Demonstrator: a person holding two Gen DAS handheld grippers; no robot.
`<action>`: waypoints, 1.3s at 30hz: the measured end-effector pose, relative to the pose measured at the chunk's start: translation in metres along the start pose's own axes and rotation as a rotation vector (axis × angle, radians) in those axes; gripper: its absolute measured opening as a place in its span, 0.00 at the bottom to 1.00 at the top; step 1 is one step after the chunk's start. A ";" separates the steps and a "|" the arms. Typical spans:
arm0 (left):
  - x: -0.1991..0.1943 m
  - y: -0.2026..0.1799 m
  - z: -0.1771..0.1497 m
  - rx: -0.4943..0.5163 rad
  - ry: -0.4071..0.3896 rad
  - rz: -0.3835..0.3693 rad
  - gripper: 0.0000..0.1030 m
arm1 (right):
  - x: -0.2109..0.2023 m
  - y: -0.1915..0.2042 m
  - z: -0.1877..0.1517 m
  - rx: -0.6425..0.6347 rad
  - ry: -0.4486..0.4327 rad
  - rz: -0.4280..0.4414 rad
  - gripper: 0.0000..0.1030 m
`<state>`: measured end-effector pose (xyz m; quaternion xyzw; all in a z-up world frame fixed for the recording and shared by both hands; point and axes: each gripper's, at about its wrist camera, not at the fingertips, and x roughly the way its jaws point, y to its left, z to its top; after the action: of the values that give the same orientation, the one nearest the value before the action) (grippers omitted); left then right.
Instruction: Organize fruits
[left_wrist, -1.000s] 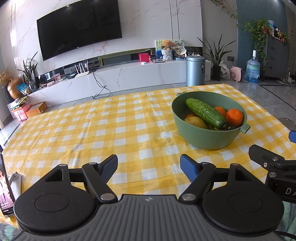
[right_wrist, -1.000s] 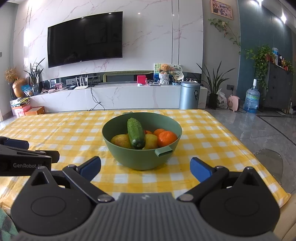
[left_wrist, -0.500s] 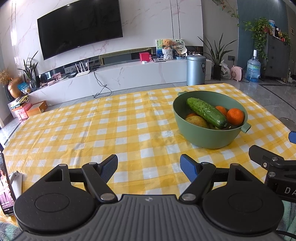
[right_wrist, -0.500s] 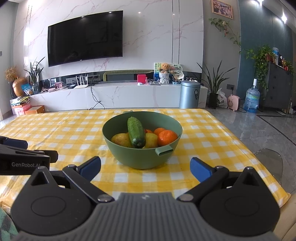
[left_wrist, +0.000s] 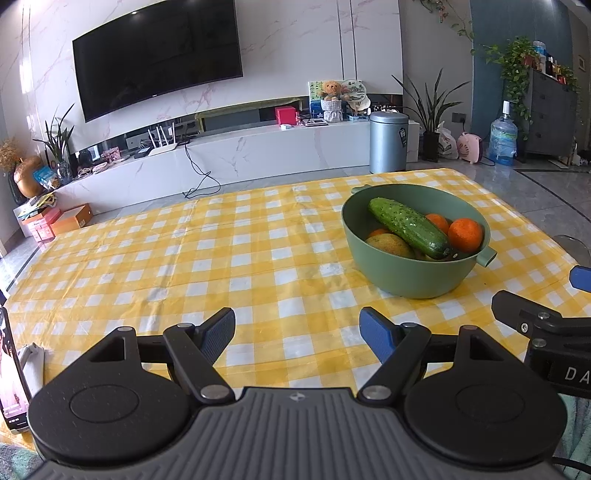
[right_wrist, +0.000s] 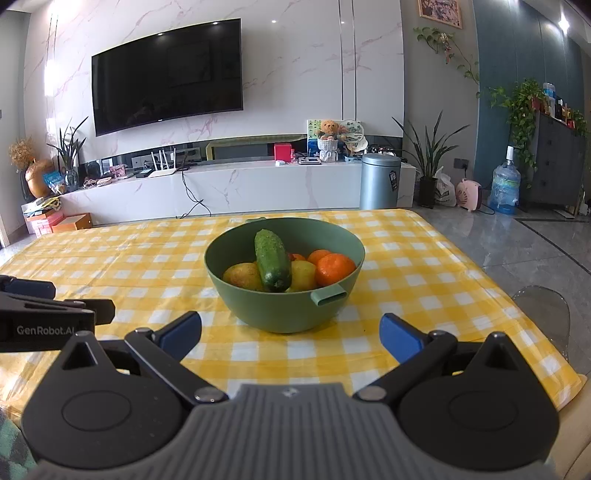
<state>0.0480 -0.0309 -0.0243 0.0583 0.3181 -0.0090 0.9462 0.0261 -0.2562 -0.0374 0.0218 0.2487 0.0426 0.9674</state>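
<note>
A green bowl (left_wrist: 406, 280) stands on the yellow checked tablecloth (left_wrist: 184, 258), right of centre. In it lie a cucumber (left_wrist: 408, 227), oranges (left_wrist: 466, 235) and a yellow pear (left_wrist: 389, 244). My left gripper (left_wrist: 297, 334) is open and empty, near the table's front edge, left of the bowl. In the right wrist view the bowl (right_wrist: 284, 314) sits straight ahead with the cucumber (right_wrist: 272, 260), an orange (right_wrist: 334, 269) and a pear (right_wrist: 242, 276). My right gripper (right_wrist: 290, 334) is open and empty just in front of the bowl.
A phone (left_wrist: 11, 373) stands at the table's left front edge. The right gripper's body (left_wrist: 546, 332) shows at the right of the left wrist view. Beyond the table are a TV wall, a white console (right_wrist: 229, 188) and a bin (right_wrist: 379, 181). The table's right edge drops to the floor.
Both views have shifted very slightly; the bowl sits a touch lower in the right wrist view. Both grippers stay open and empty.
</note>
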 end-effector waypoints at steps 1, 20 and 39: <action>0.000 0.000 0.000 0.000 0.001 0.000 0.87 | 0.000 0.000 0.000 0.002 0.001 0.001 0.96; 0.000 0.001 0.000 -0.005 -0.002 0.000 0.87 | 0.000 0.000 0.000 0.007 -0.001 0.005 0.96; -0.001 0.001 0.002 -0.013 -0.003 -0.003 0.87 | 0.001 -0.001 -0.001 0.006 -0.001 0.005 0.96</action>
<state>0.0482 -0.0297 -0.0222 0.0517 0.3167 -0.0084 0.9471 0.0263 -0.2566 -0.0382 0.0256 0.2482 0.0443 0.9674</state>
